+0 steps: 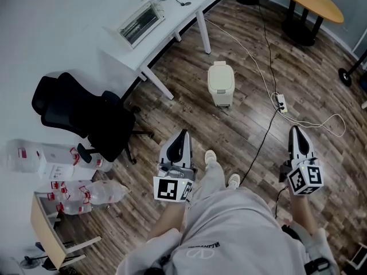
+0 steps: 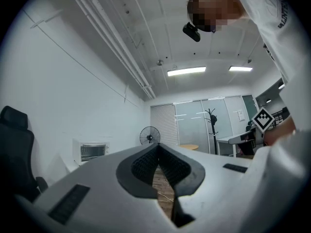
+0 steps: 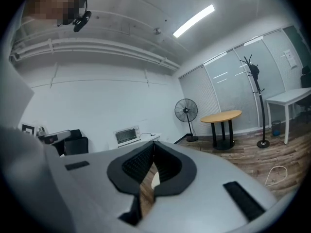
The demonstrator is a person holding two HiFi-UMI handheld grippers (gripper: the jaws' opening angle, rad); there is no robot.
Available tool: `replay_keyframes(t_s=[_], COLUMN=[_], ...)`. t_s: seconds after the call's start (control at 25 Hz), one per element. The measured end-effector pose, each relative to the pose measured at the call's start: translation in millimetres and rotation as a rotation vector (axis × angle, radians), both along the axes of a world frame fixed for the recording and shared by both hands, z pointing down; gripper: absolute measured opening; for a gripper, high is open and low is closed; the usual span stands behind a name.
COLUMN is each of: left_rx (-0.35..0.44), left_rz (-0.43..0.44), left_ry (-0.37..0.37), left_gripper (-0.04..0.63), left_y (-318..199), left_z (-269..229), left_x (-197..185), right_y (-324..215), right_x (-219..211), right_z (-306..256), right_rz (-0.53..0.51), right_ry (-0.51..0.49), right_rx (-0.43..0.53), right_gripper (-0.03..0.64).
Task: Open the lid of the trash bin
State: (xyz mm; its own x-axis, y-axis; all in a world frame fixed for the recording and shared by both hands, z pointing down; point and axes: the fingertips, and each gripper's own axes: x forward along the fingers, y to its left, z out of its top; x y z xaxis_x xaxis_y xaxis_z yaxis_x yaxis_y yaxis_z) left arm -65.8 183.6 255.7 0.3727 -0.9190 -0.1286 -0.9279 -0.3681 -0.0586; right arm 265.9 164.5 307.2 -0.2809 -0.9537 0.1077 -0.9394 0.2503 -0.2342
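The trash bin (image 1: 221, 83) is a small cream bin standing on the wood floor ahead of me, its lid down. Both grippers hang well short of it, near my feet, and touch nothing. My left gripper (image 1: 183, 133) points toward the bin from below and to its left, with its jaws closed tip to tip and nothing between them. In the left gripper view the left gripper (image 2: 157, 148) shows only floor through the slit. My right gripper (image 1: 294, 129) is further right, also shut and empty. A cream sliver of the bin (image 3: 154, 179) shows behind the right gripper (image 3: 153, 144).
A white desk (image 1: 172, 24) with a toaster oven (image 1: 140, 22) stands at the back left, a black office chair (image 1: 86, 116) to the left. A power strip (image 1: 281, 103) and its cables run right of the bin. A round wooden table (image 1: 309, 2) is far right; bottle packs (image 1: 63, 176) lie at left.
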Motion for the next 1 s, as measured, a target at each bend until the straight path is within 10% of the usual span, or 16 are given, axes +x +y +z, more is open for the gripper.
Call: replay_keyframes(t_s=[1.0], left_rx=[-0.090], left_rz=[0.132], left_ry=[0.079], left_gripper=[-0.002], left_y=[-198], left_z=[66], left_x=[-76], right_y=[-165], right_x=[-103], right_z=[9], right_rz=[0.046], right_ry=[0.131], right_rx=[-0.062], right_gripper=[0.017])
